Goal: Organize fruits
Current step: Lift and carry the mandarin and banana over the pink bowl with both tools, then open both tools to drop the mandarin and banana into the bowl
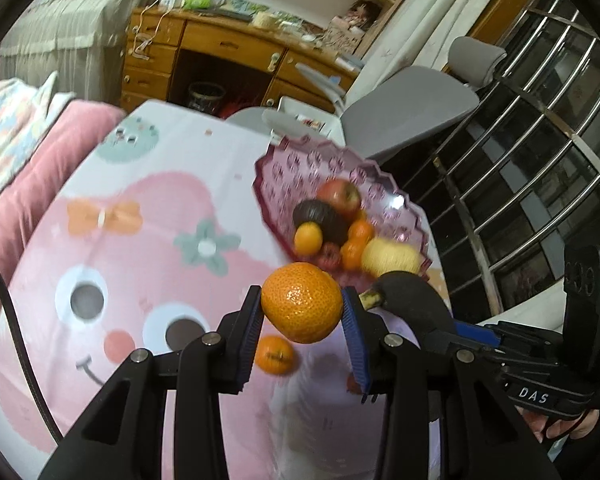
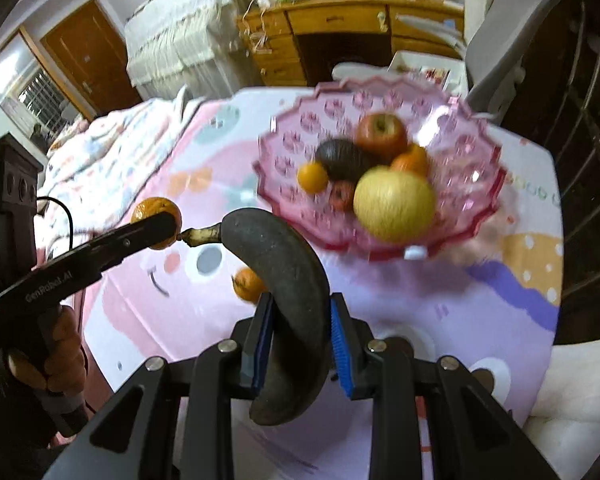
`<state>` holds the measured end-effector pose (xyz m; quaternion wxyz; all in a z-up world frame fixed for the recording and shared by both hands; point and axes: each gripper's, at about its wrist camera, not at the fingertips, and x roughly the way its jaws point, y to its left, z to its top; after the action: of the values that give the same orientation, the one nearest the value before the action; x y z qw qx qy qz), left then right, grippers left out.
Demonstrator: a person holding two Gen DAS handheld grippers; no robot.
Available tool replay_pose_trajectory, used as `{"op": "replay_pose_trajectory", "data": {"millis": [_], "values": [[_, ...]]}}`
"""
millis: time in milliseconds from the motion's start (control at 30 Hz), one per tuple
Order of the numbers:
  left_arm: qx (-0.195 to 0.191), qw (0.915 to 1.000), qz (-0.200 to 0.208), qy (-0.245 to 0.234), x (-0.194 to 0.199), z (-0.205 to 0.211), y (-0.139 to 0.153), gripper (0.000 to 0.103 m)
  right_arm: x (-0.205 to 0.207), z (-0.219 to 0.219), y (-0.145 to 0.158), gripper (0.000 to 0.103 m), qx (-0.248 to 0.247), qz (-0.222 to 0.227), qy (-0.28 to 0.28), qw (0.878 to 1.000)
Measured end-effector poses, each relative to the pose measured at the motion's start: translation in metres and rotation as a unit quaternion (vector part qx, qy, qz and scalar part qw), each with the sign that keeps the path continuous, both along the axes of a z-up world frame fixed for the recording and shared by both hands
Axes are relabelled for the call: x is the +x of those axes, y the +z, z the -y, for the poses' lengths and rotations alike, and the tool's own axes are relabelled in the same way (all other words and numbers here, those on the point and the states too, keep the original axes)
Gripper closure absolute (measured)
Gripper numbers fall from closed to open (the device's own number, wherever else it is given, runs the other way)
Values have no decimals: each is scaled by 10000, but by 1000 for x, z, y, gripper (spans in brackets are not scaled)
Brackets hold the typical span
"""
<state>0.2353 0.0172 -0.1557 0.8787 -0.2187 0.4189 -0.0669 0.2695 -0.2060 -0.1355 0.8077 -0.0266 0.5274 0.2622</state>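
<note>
Both grippers loaded, fruit carried toward the pink bowl (image 2: 380,92).

The left gripper (image 1: 302,312) is clamped on a mandarin (image 1: 302,302); the right gripper (image 2: 300,344) is clamped on a blackened banana (image 2: 288,280). Both are held above the table, short of the bowl. Release one fruit at a time, low over a free spot, since the soft banana bruises easily. One small mandarin (image 2: 249,283) remains on the tablecloth (image 1: 160,184).

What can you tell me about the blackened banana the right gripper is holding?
The banana is overripe, its skin nearly all dull black-brown, with a short yellowish stem at its far end. It curves in an arc and is clamped around its middle between the blue pads of the right gripper, held in the air above the pink cartoon tablecloth. Its stem points toward the tangerine in the left gripper, very close to it. It hangs just short of the pink fruit bowl.
</note>
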Motion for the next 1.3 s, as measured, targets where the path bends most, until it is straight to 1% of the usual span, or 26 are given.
{"op": "replay_pose_trajectory", "data": {"millis": [133,267,500,600,700,867,1000,1033,1067,1100,1167,1233,1300], "values": [[-26,9998,172,-72,12,-2,13,66,15,2,15,75,114,163,-329,9993],[-27,9993,309,-191,28,-1,20,66,34,10,23,75,216,303,-725,9967],[-61,9985,357,-399,62,2,18,66,72,31,25,75,352,501,-1432,9878],[-48,9984,283,-488,79,5,10,66,89,39,20,75,387,587,-1724,9825],[-64,9982,182,-570,90,8,0,66,105,45,11,75,277,633,-2003,9773],[-106,9975,-49,-696,107,15,-20,66,128,54,-12,76,226,482,-2327,9711],[-104,9965,-208,-801,115,21,-33,66,140,58,-27,76,193,368,-2448,9687],[-115,9962,-244,-827,118,23,-36,66,141,59,-29,77,199,364,-2493,9675],[-124,9960,-274,-843,119,23,-39,66,144,61,-31,80,235,366,-2540,9662],[-137,9957,-308,-862,121,25,-42,65,144,62,-31,86,270,387,-2555,9657],[-153,9952,-380,-890,124,27,-46,65,146,63,-30,87,323,427,-2517,9663],[-145,9947,-445,-912,125,29,-49,65,149,62,-31,87,264,452,-2523,9662],[-147,9944,-486,-925,125,29,-51,65,148,64,-31,87,272,374,-2552,9658]]}}
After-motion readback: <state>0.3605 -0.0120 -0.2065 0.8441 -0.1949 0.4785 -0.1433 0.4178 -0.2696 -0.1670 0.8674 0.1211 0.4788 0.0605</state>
